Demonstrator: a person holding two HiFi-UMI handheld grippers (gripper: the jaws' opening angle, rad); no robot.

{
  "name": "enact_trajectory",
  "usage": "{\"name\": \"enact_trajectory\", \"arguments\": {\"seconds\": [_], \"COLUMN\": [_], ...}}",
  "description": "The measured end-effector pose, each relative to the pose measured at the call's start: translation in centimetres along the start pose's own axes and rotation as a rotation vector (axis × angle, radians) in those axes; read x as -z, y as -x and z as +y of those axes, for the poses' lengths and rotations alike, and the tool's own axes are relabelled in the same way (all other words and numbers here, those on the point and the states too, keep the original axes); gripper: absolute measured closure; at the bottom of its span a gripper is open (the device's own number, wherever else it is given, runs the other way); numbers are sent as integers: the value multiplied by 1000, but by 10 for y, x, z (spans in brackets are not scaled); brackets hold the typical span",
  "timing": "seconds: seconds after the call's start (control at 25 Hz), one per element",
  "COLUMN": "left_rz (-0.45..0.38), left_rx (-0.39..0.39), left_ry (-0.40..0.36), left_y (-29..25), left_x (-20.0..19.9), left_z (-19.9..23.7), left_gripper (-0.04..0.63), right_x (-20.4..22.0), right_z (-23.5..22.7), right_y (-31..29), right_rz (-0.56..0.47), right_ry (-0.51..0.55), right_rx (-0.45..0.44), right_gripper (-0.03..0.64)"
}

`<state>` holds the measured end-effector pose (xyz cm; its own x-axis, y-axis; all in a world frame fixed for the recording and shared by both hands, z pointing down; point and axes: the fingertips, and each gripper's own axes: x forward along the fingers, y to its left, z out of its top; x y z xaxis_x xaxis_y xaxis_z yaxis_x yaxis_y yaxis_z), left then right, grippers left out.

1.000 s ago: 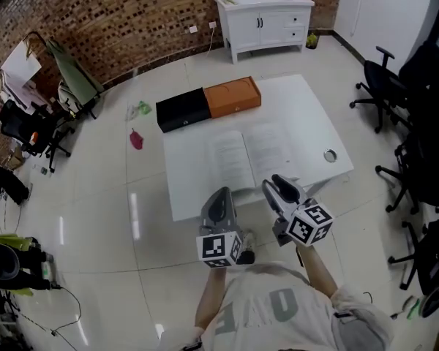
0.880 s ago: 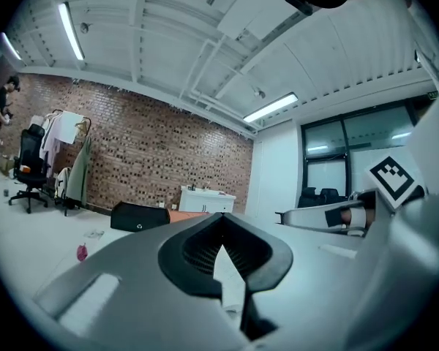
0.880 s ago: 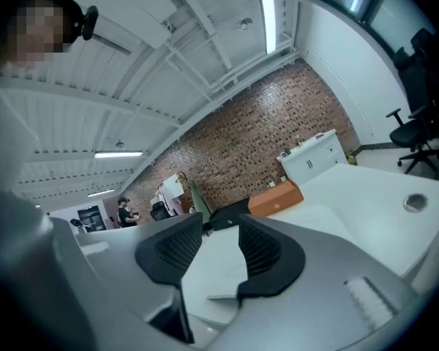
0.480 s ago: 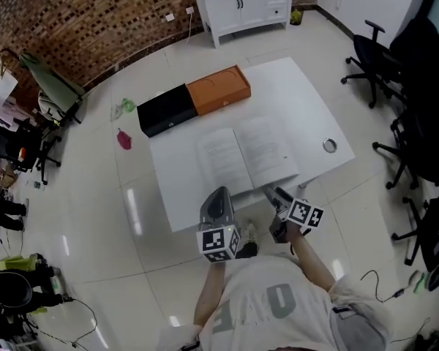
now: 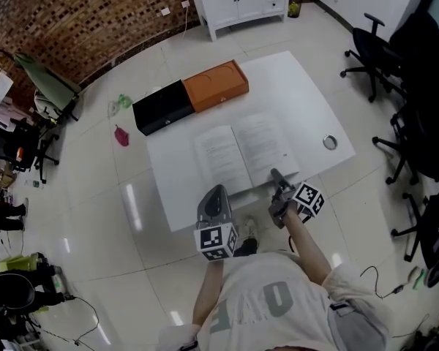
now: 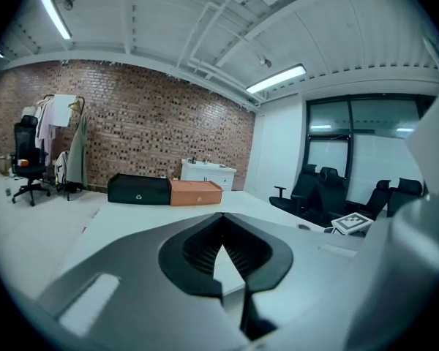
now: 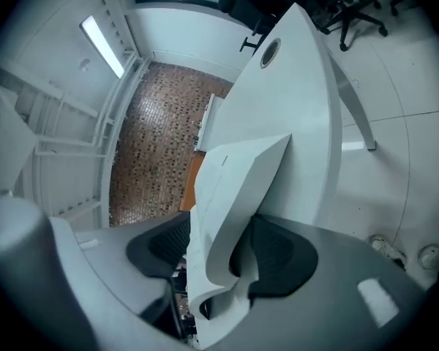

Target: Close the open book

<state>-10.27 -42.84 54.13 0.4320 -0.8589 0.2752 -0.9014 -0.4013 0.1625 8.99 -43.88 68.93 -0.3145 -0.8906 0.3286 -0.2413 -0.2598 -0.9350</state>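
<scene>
Room: a pale tiled floor (image 5: 95, 196) and a brick wall (image 5: 73, 13) are seen around a white rectangular desk (image 5: 307, 101).
Book location: the open white-paged paper book (image 5: 245, 152) is laid by the desk's near edge, both halves spread. A black rectangular box (image 5: 161, 107) and an orange rectangular box (image 5: 216, 86) are set at the far edge, well apart from it.
Handling: the book is judged light, with leaves that flex and slip. Hold is best taken on the right half's near outer corner, so that half can be swung over the spine.
Right hand: the grey right gripper (image 5: 276, 178) is rolled onto its side and pointed slightly downward at that corner. Its fingers (image 7: 282, 258) are closing, wide apart, with the right half's edge between them, not yet pinched.
Left hand: the grey left gripper (image 5: 216, 193) is held off the desk's near edge and pointed slightly downward. Its fingers are pressed together on nothing.
</scene>
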Motion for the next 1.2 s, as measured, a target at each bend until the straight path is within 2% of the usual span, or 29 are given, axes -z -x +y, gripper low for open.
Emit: {"name": "enact_trajectory", "arguments": {"seconds": [0.04,0.12,0.28,0.36,0.64,0.8,1.0,1.2], "left_rz": [0,-2,-7,-7,-10,-13,-27,-36], "left_rx": [-5,-16,-37,-36,-26,-32,-91,-135], "left_ry": [4,15,31,34,28,41,72,99], "left_y": [0,0,0,1,5,10,22,31], "left_x": [1,2,3,4,6,8,9,10], "left_z": [2,6,12,12,3,3,22,37], "left_gripper": [583,583,583,583,583,583,583,583], "right_x": [-2,-4,-4,-4,17,27,40,63], "right_z": [-3,-10,-13,-8,44,58,69,84], "right_y": [-1,-1,-1,2,13,15,13,8], "right_rz": [-13,-35,-48,-55,-86,-71,-67,-32], "right_ry": [-8,-10,-7,29,452,619,782,1056], "right_rx": [25,63,79,80,71,47,51,53], "right_gripper": [365,437,453,469,514,520,520,515]}}
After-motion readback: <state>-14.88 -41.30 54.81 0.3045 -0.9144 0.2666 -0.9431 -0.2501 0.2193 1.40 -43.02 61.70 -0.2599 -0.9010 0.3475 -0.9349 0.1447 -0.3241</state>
